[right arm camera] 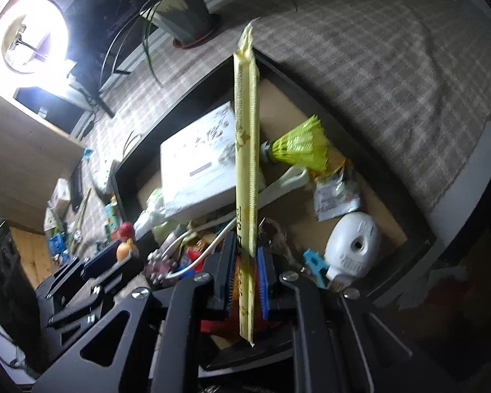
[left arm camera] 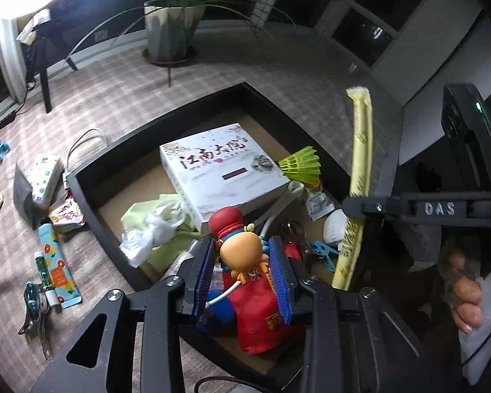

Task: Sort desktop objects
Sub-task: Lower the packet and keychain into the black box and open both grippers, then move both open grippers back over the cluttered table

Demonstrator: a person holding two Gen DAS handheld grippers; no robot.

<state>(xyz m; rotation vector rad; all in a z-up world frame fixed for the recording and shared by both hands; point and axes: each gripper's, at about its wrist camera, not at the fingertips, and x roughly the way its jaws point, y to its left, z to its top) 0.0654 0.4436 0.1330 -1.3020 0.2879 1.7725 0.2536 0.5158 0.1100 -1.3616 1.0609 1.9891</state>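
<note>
The left claw (left arm camera: pixel 244 273) is closed on a red figurine (left arm camera: pixel 242 245), upright, head pointing away, over the tray (left arm camera: pixel 91 193). The right claw (right arm camera: pixel 245 281) pinches a yellow chopstick packet (right arm camera: pixel 245 150), its long axis running straight ahead over the tray.

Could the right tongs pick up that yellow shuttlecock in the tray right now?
Probably not yet: the right tongs are shut on the long yellow packet, so they are occupied. Otherwise the shuttlecock lies uncovered in the tray.
</note>
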